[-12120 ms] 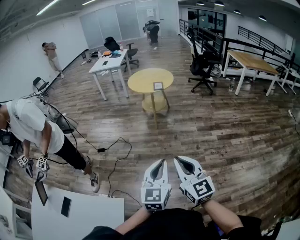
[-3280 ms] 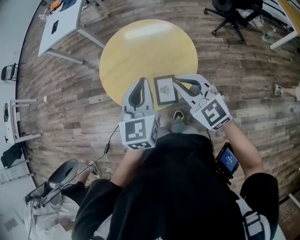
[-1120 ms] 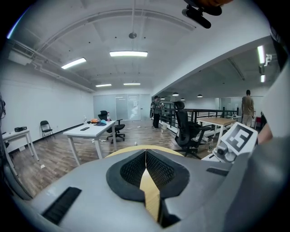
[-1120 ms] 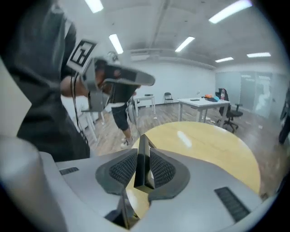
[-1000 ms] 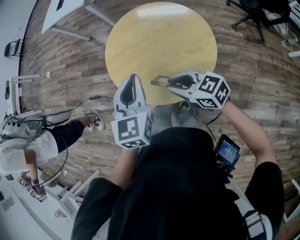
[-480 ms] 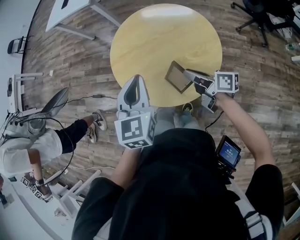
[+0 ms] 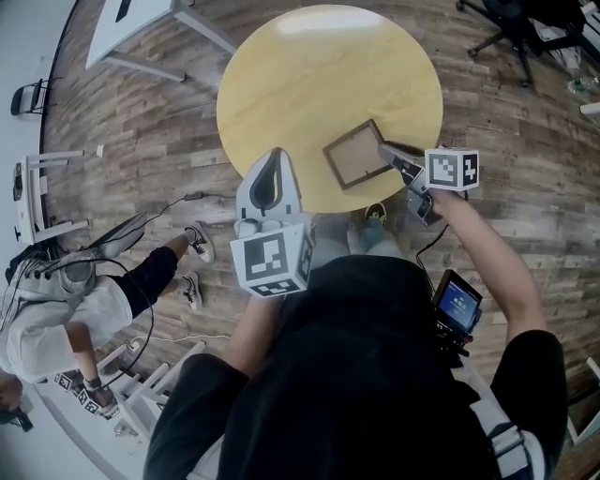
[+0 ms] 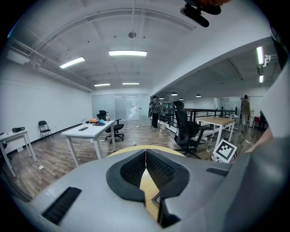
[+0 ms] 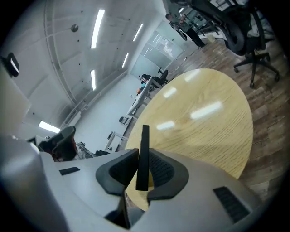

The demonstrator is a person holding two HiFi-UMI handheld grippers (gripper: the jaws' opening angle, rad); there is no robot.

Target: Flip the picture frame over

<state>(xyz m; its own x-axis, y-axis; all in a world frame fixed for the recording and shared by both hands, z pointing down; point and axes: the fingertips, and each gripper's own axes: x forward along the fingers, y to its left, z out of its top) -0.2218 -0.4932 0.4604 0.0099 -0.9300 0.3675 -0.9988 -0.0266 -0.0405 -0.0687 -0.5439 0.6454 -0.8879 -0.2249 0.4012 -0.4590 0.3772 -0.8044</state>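
The picture frame (image 7: 356,155) shows its brown back with a dark border. It hangs slightly tilted over the near right part of the round yellow table (image 7: 319,66). My right gripper (image 7: 386,150) grips the frame's right edge, and its jaws are closing on it. In the right gripper view the frame (image 9: 144,136) stands edge-on between the pads of the right gripper (image 9: 141,158). My left gripper (image 7: 271,156) hovers at the table's near edge, left of the frame, shut and with nothing in it; its tips (image 8: 146,152) meet.
A person (image 7: 66,309) crouches on the wooden floor at the lower left, among cables. A white table (image 7: 141,19) stands at the upper left and an office chair (image 7: 506,23) at the upper right. A small screen device (image 7: 457,307) hangs at my waist.
The right gripper has rolled and sunk with the frame: it was edge-on a second ago and now shows its brown back upward. The left gripper has stayed put.
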